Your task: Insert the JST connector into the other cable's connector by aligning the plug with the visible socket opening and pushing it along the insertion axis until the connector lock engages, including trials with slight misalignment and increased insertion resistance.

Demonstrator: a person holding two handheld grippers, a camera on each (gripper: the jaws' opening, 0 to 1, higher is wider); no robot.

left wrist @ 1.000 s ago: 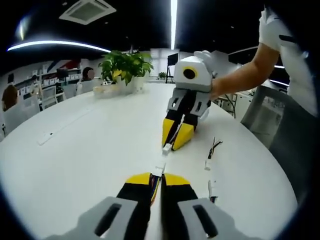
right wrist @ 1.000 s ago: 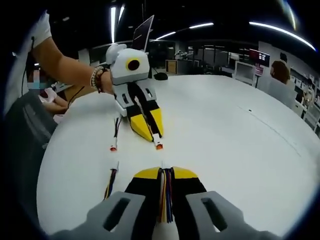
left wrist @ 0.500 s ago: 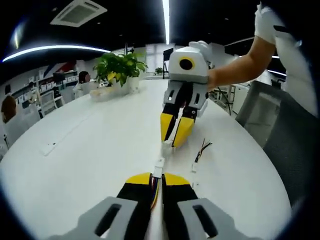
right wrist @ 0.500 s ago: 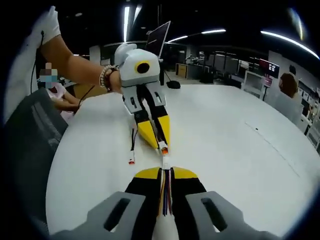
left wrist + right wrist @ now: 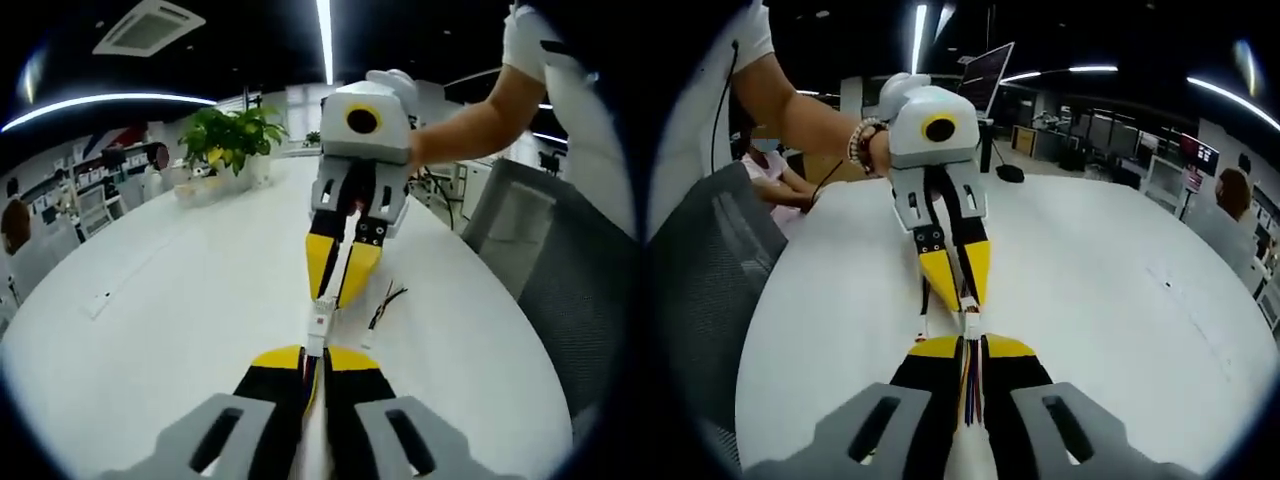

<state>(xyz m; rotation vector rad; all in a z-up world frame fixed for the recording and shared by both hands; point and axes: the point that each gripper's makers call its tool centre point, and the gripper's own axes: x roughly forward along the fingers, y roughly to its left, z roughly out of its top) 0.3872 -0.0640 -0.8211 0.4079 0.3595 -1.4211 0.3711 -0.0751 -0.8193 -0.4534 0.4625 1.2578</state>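
My left gripper (image 5: pixel 314 352) is shut on a cable whose white connector (image 5: pixel 316 322) sticks out ahead of its yellow tips. Facing it from above, the right gripper (image 5: pixel 333 298) holds the other connector, and the two connectors touch end to end. In the right gripper view, my right gripper (image 5: pixel 971 345) is shut on a bundle of coloured wires (image 5: pixel 970 385). Its white and orange connector (image 5: pixel 971 322) meets the tips of the left gripper (image 5: pixel 962 300) just above the white table (image 5: pixel 1120 290). Whether the lock has caught cannot be told.
A spare cable (image 5: pixel 383 300) lies on the round white table (image 5: pixel 180 300), right of the connectors. A potted plant (image 5: pixel 235 135) stands at the far side. Grey chairs (image 5: pixel 560 280) (image 5: pixel 700 300) stand by the table's edge. A person's arms reach in.
The two grippers have closed the gap between them. The connectors were a short way apart and now touch tip to tip. Both grippers are still shut on their cables.
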